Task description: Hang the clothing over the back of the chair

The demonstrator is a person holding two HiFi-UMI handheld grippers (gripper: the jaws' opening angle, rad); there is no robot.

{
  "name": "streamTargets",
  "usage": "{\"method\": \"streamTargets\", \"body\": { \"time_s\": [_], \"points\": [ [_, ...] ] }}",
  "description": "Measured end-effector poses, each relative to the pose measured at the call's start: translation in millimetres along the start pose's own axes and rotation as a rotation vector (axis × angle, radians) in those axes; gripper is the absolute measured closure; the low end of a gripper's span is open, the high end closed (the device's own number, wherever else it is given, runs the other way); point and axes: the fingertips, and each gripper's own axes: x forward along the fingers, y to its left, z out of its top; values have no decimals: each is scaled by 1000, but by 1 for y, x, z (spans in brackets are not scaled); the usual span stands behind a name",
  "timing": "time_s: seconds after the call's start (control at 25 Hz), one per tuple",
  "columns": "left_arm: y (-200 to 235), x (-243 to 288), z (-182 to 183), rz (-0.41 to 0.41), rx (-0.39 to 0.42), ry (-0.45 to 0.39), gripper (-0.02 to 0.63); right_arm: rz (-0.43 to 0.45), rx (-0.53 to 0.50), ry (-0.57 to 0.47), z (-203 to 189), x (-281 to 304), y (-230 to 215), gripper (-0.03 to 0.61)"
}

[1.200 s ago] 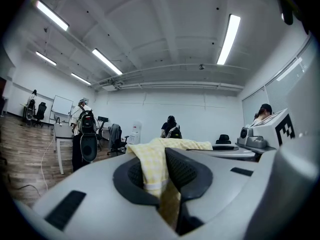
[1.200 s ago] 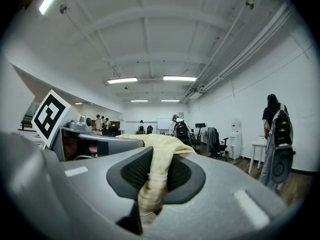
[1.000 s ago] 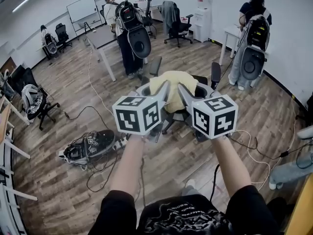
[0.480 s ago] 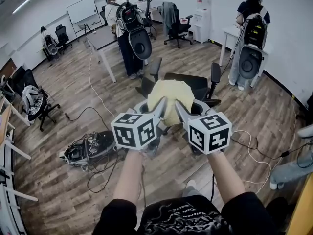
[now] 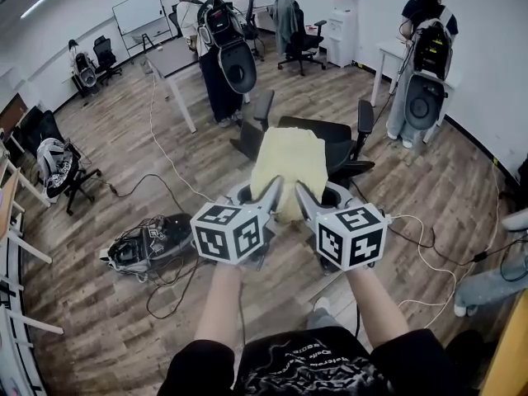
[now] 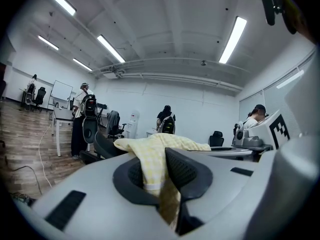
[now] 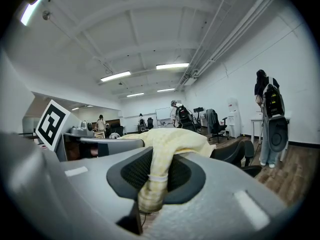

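two grippers, both at work. left gripper has its fingers clamped on the cloth, a yellow checked fold squeezed between the pads. right gripper is the same, fingers closed on a bunched hem of that one cloth.

from the head view, the left gripper and right gripper sit side by side, close together, tips toward 12 o'clock. the single cloth runs from their tips up to 12 o'clock and lies draped over one black chair; i cannot tell whether it rests on the back or the seat.

two people stand farther out, one at 11 o'clock and one at 1 o'clock. one bag lies on the floor at 9 o'clock.
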Motion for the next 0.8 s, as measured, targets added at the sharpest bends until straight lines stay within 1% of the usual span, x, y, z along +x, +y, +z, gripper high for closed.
{"method": "streamTargets", "body": {
  "time_s": [0.2, 0.64, 0.8],
  "points": [
    [2, -2, -14, 22, -13, 19, 558, -9, 5, 30, -14, 0, 1, 526],
    [3, -6, -46, 41, -45, 55, 558, -12, 38, 85, -47, -2, 1, 526],
    [3, -4, -55, 47, -28, 53, 558, -20, 64, 93, -57, 0, -2, 526]
  ]
}}
